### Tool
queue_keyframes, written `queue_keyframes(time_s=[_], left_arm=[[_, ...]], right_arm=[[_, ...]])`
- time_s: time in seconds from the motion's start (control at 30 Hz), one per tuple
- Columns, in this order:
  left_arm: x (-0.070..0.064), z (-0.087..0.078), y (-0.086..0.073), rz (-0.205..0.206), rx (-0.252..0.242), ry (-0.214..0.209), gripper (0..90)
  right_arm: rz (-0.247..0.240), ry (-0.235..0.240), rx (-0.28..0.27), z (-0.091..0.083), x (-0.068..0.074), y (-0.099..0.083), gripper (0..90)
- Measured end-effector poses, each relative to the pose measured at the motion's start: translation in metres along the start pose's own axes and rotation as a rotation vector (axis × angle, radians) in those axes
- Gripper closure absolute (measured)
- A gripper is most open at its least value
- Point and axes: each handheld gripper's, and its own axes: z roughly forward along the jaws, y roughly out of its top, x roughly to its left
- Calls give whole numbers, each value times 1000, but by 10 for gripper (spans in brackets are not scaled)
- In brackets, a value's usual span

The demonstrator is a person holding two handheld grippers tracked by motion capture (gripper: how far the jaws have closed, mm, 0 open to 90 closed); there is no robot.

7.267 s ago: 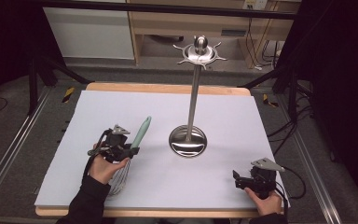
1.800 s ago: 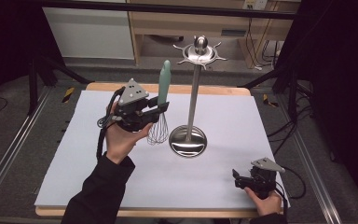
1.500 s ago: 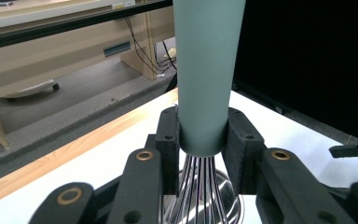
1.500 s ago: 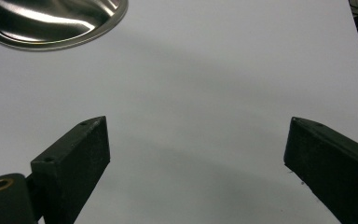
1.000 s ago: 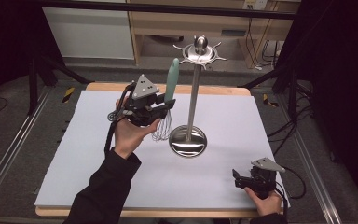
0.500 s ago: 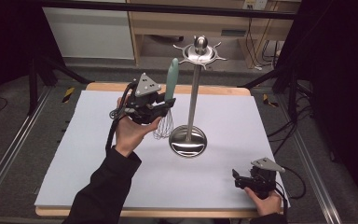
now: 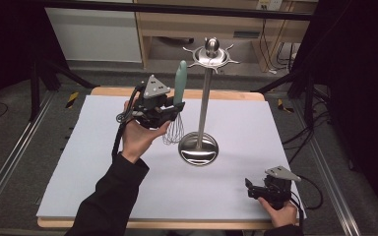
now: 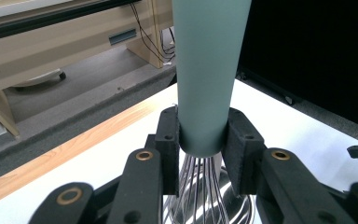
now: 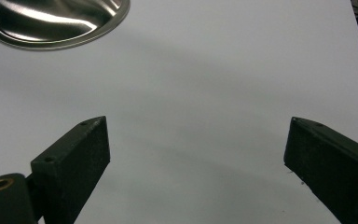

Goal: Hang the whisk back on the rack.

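A whisk [image 7: 177,105] with a teal handle [image 8: 208,70] and wire loops [image 8: 200,191] is held upright above the table, handle up. My left gripper [image 7: 170,109] is shut on the base of that handle, just left of the metal stand's pole [image 7: 204,98]. The stand has a round base [image 7: 198,148] and a hooked crown [image 7: 210,53] on top. My right gripper [image 7: 252,189] rests open near the table's front right, jaws wide apart over bare white surface [image 9: 200,116]; the stand's base [image 9: 56,21] shows at the upper left of its view.
The white mat [image 7: 103,172] covers a wooden table [image 7: 221,94]. Black frame legs and cables stand off the table's far sides. A wooden cabinet [image 7: 197,29] sits behind the table.
The left gripper lifted the whisk from the table and carried it right and away, turning it upright beside the stand. Over the last second it shifted only slightly. The right gripper stayed put.
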Motion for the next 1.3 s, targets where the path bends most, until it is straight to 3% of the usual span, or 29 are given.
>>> queue_keyframes(time_s=[0.37,0.87,1.3], left_arm=[[-4,4,6,18,16,8,689],[-8,15,15,11,37,13,688],[-7,20,11,26,31,23,686]], right_arm=[[0,1,0,0,0,0,74],[0,4,2,0,0,0,74],[-2,6,3,-1,0,0,74]])
